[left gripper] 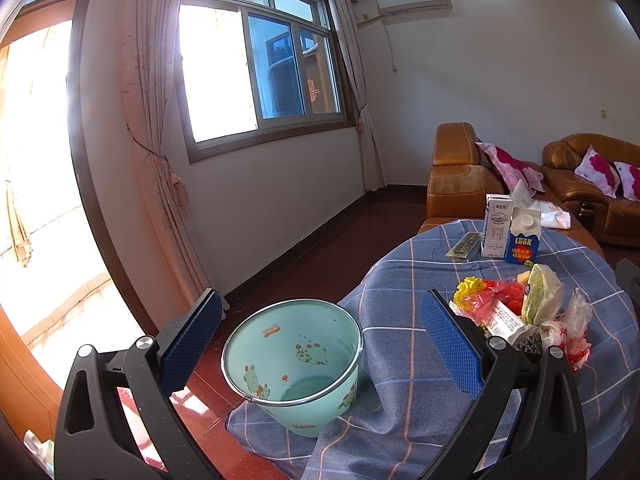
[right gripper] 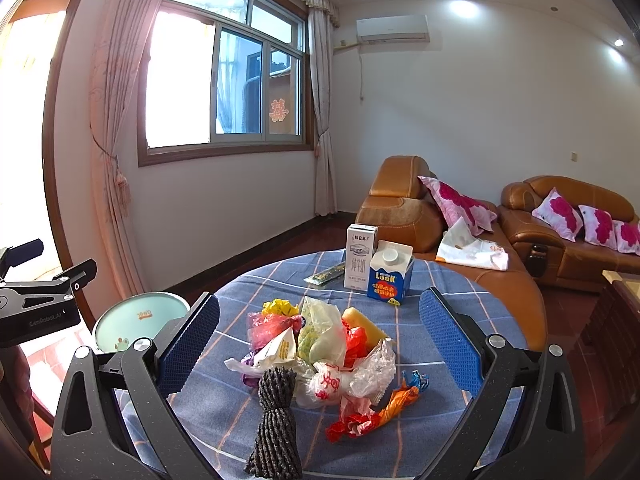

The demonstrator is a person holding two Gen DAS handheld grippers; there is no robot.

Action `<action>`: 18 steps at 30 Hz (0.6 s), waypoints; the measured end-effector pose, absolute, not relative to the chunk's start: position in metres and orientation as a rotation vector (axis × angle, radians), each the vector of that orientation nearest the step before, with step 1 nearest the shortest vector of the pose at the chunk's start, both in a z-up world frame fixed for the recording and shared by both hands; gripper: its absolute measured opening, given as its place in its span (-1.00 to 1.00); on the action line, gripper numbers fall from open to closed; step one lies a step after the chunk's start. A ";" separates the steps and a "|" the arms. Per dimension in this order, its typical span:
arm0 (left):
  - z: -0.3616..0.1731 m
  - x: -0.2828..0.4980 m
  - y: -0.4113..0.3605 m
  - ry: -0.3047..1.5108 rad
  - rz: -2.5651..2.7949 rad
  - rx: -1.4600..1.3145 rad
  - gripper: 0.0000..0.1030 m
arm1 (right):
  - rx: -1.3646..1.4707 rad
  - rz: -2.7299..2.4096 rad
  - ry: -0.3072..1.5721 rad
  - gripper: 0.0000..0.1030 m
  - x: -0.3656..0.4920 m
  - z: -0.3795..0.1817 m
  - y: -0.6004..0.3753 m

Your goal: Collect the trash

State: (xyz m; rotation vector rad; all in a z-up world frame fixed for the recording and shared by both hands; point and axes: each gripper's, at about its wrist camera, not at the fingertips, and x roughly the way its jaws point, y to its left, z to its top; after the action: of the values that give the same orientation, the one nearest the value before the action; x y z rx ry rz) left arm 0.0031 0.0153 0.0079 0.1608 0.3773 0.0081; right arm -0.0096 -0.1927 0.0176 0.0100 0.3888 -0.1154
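Round table [right gripper: 460,280] under blue checked cloth, living room behind — window far left, brown leather sofa [right gripper: 560,220] far right with pink cushions.

Trash pile [right gripper: 332,344] heaped at near-centre of tabletop: crumpled plastic bags, red and yellow wrappers, clear film. Dark rope bundle [right gripper: 276,420] at near edge of pile, long axis running near-to-far, looped end toward the bags. Orange-and-blue twisted wrapper [right gripper: 400,396] lying loose just right of pile, long axis diagonal, near-left to far-right. Two cartons upright at far side: tall white one [right gripper: 360,256] touching blue LOOK carton [right gripper: 390,276], cap on top. Flat green packet [right gripper: 326,273] just left of them, lying flat, long axis slanting far-right.

Mint-green bin [left gripper: 294,364] with cartoon print standing off table's left edge, mouth up, inside bare; cloth hem draped against its base. Open red floor left of bin, bare cloth between pile and cartons.

Left gripper [left gripper: 320,340] — fingers spread wide, nothing between, bin mouth framed in the gap, pile beyond right finger. Right gripper [right gripper: 320,344] fingers likewise wide apart, hanging over near table edge, pile framed in the gap, not touched. Left tool's body in sight at far left of right view, above bin.
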 end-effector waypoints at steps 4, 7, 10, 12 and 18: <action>0.008 0.003 0.015 0.376 0.010 0.161 0.88 | 0.009 -0.114 0.388 0.91 -0.010 0.018 -0.193; 0.008 0.003 0.015 0.375 0.009 0.161 0.88 | 0.009 -0.115 0.387 0.91 -0.009 0.019 -0.193; 0.008 0.003 0.015 0.375 0.010 0.161 0.88 | 0.009 -0.114 0.388 0.91 -0.009 0.019 -0.192; 0.008 0.003 0.015 0.375 0.010 0.161 0.88 | 0.008 -0.115 0.386 0.91 -0.009 0.019 -0.192; 0.008 0.003 0.015 0.375 0.010 0.162 0.88 | 0.007 -0.114 0.388 0.91 -0.009 0.020 -0.192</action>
State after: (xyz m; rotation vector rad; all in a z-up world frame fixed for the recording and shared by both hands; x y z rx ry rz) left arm 0.0027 0.0154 0.0078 0.1617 0.3755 0.0098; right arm -0.0089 -0.1923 0.0196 0.0070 0.3875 -0.1141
